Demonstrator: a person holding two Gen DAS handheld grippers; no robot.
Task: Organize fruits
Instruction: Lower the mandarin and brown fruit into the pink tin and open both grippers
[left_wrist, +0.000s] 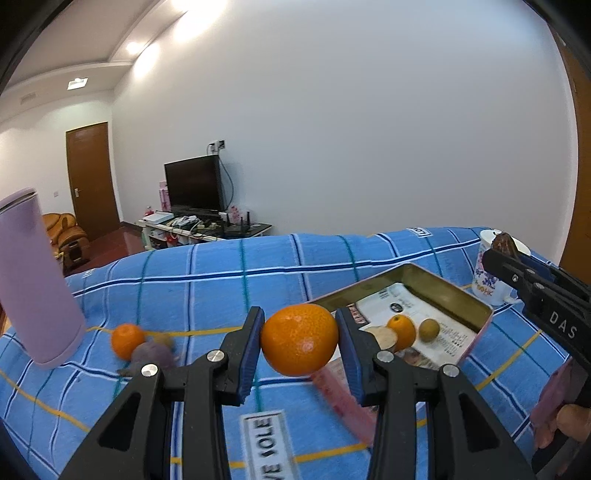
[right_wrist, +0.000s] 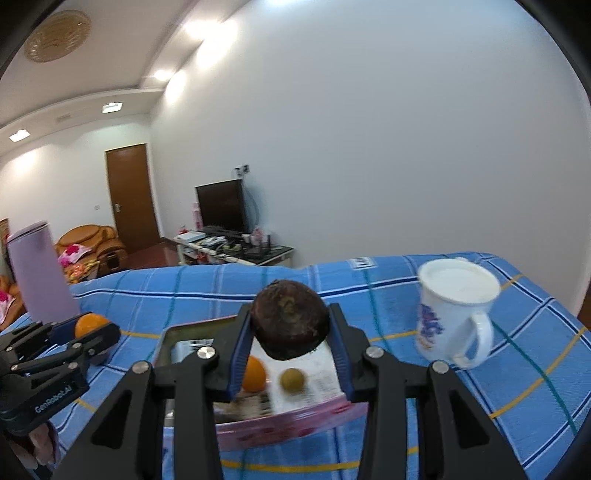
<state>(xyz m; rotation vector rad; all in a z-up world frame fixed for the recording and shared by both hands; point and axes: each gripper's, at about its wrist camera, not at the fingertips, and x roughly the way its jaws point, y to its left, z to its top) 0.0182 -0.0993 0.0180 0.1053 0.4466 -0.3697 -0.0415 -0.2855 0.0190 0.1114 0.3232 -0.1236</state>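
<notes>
- We hold a round, dimpled, glossy orange clamped between the blue ribbed pads of our left gripper, lifted clear of the blue checked cloth.
- The orange is slightly flattened, its wider axis running left to right from one pad to the other, and it sits at the very tips of the fingers.
- Our right gripper is closed on a dark brown, rough-skinned round fruit, also pinched at the fingertips, just above the near part of the tin.
- The rectangular metal tin has brassy inner walls, a pink outside and printed paper on its floor; it lies right of the held orange.
- Inside it lie a smaller orange, a small dull green-brown round fruit just beside it, and a pale slice touching the smaller orange.
- On the cloth to the left, another orange rests against a blurred purplish fruit, near a smooth lilac cylinder.
- A white lidded mug with blue print stands right of the tin.
</notes>
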